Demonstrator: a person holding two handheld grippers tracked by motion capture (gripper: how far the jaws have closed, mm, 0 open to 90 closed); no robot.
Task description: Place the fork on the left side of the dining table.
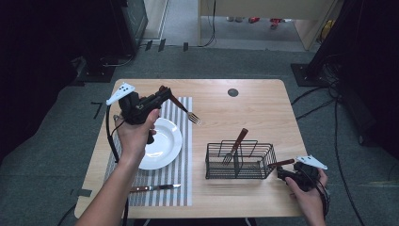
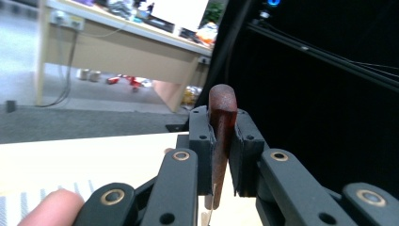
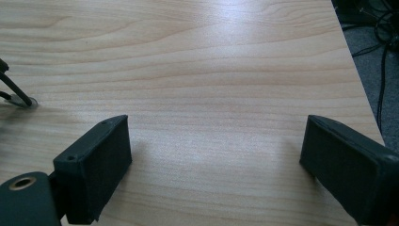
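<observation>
Now I'm pinching the fork point(image 1: 181, 106) by its stiff wooden handle in my left hand-held gripper point(image 1: 162, 95); light, tines swinging; right hand-held gripper point(image 3: 214, 162) spread.

Wire basket point(image 1: 240, 161) blocks centre-right; table's point(image 1: 254, 108) far side open.

A plate point(image 1: 162, 143) sits on the placemat point(image 1: 181, 186), left of the wire basket point(image 1: 240, 161).

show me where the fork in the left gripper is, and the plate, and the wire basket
fork point(image 1: 193, 117), high view, on its tines.
plate point(image 1: 170, 149), high view, on its right rim.
wire basket point(image 1: 237, 172), high view, on its front wall.
</observation>
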